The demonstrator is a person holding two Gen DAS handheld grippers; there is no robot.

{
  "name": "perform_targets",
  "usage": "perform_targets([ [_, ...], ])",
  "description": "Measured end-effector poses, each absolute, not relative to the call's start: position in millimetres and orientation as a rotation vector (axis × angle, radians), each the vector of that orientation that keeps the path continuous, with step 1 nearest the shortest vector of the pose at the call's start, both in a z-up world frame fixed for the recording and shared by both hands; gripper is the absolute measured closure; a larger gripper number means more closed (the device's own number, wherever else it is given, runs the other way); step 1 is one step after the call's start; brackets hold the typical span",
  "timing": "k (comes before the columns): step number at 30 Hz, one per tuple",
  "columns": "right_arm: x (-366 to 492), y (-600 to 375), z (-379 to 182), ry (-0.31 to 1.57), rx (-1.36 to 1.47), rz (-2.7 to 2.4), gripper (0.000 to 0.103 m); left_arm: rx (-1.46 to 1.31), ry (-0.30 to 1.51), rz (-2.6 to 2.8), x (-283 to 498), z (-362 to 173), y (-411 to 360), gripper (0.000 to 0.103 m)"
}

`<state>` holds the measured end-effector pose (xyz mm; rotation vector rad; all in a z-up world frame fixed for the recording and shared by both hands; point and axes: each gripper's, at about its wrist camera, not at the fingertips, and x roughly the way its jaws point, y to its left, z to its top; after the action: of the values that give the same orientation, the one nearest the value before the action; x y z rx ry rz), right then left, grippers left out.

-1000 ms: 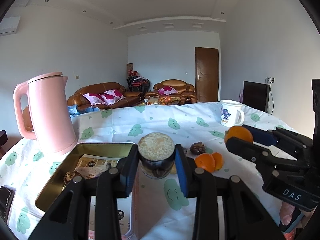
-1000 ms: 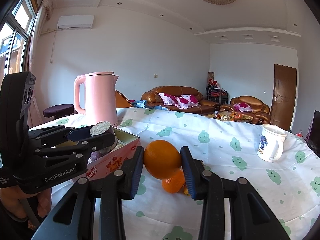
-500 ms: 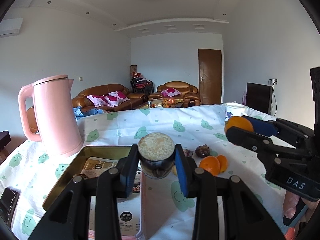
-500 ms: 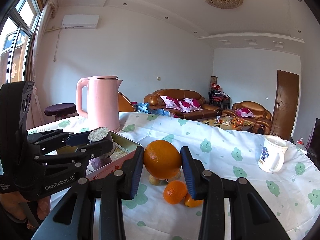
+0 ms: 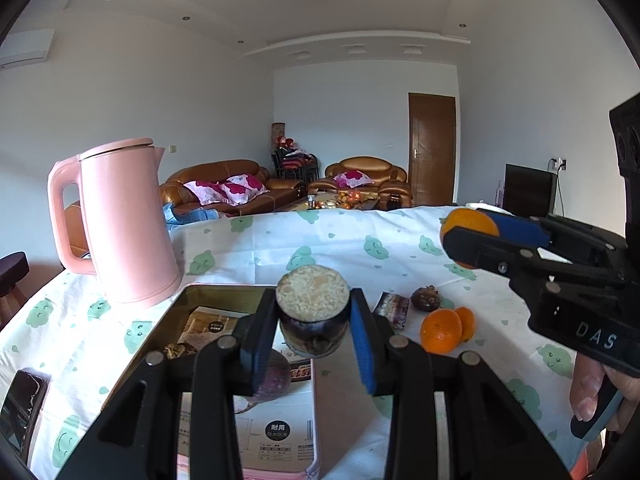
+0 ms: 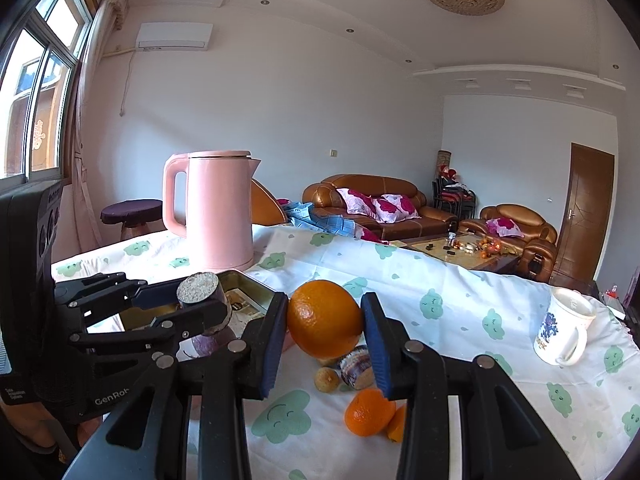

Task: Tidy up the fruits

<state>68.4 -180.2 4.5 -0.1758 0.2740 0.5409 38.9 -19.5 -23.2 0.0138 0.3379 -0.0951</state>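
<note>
the left gripper (image 5: 314, 316) is clamped on a dark cut fruit piece (image 5: 313, 312) with a pale grainy top, held above the near end of the gold tin (image 5: 208, 292). the right gripper (image 6: 325, 330) squeezes a whole orange (image 6: 323, 318) between its blue pads, just off the tin's right side and above the loose fruit. on the tin's right, on the cloud-print tablecloth (image 5: 352, 248), lie two small oranges (image 5: 444, 330), a dark round fruit (image 5: 426, 299) and a shiny wrapped item (image 5: 394, 310); the right wrist view adds a small brown fruit (image 6: 327, 379). inside the tin lie printed leaflets and a purplish fruit (image 5: 274, 378). a pink kettle (image 5: 120, 220) stands just behind the tin's left corner; a white mug (image 6: 562, 332) with a blue design sits far to the tin's right. beyond the table, brown leather sofas (image 6: 372, 206), a wooden door (image 5: 432, 148), a wall air conditioner (image 6: 174, 36). readable writing: "das" on the right gripper's body, "genrob" on the left one; the leaflet text is too small.
</note>
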Motion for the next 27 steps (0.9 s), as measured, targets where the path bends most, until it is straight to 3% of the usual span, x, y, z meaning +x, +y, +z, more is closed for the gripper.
perform_targets([
  [27, 102.5, -118.3, 13.7, 0.335, -0.233, 0.639, 0.064, -0.018, 0.444, 0.019, 53.5, -32.1, 34.3, 0.066],
])
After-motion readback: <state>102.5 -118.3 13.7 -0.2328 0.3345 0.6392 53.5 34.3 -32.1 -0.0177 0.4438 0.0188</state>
